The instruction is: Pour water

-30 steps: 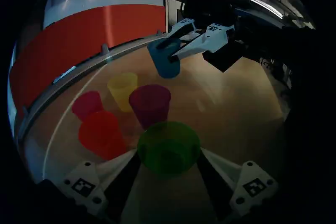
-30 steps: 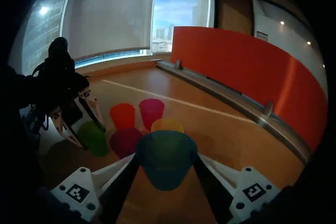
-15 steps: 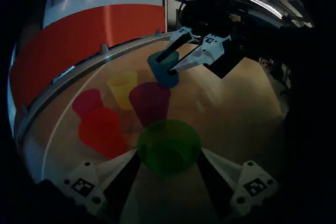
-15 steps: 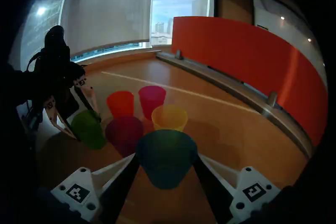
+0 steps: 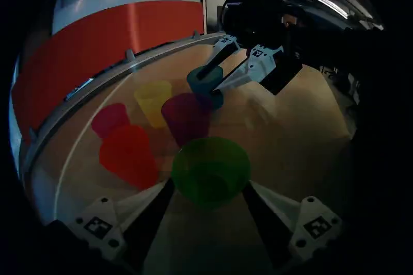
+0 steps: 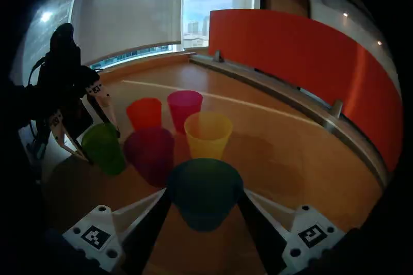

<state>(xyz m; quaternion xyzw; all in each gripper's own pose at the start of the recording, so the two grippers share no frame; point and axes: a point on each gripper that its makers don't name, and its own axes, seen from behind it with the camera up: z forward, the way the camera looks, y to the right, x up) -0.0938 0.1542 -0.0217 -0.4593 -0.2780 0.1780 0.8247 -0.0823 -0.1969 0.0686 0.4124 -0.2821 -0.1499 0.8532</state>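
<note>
Blue cup point(image 6: 205, 188) in right tongs point(image 6: 203, 195); green cup point(image 5: 210, 171) in left tongs point(image 5: 208, 186); contents unclear.

Plastic cups point(image 6: 208, 133), glossy wooden tabletop point(image 6: 289, 172)

Over the table point(image 6: 294, 172), the right gripper's cup point(image 6: 205, 184) sits between the fingers of the right gripper point(image 6: 204, 197). Just behind it stand the near-left cup point(image 6: 152, 154) and near-right cup point(image 6: 208, 133) side by side, with the far-left cup point(image 6: 144, 114) and far-right cup point(image 6: 185, 110) behind those. To its left, beside the near-left cup, the left gripper point(image 6: 102, 146) holds the left gripper's cup point(image 6: 106, 154); the partition point(image 6: 310, 58) runs behind and to its right.
</note>
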